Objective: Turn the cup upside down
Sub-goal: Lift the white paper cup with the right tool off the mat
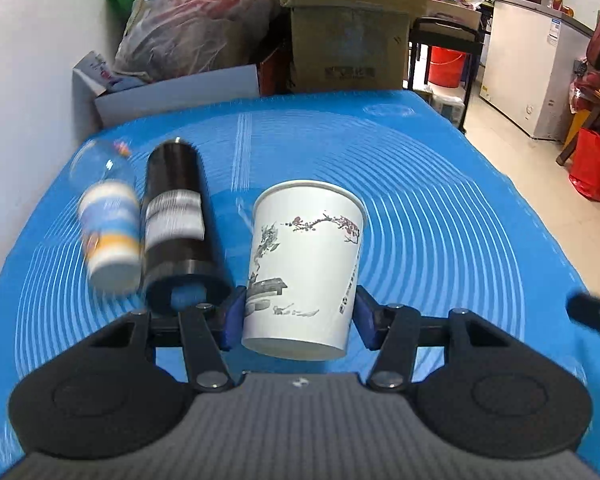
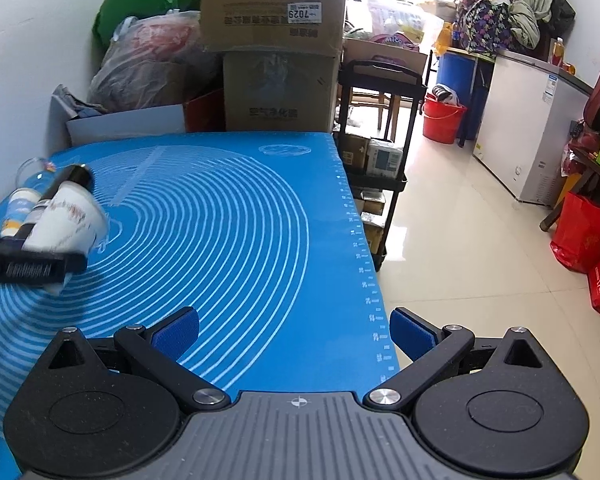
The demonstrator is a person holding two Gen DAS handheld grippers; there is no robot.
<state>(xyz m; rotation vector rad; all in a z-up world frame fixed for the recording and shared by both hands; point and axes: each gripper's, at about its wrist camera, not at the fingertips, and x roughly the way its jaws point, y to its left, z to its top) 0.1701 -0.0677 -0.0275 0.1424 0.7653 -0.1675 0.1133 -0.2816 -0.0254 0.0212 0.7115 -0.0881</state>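
Paper cup (image 1: 304,268) clamped in left tongs (image 1: 298,312), above blue mat (image 1: 440,220); right tongs (image 2: 294,334) agape, holding nothing.

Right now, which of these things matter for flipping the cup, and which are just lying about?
In the job:
white paper cup with ink blossom print
left gripper, jaws shut on it

Lying about:
black cylindrical flask
clear plastic bottle with blue-and-yellow label
right gripper, open and empty
blue ringed mat
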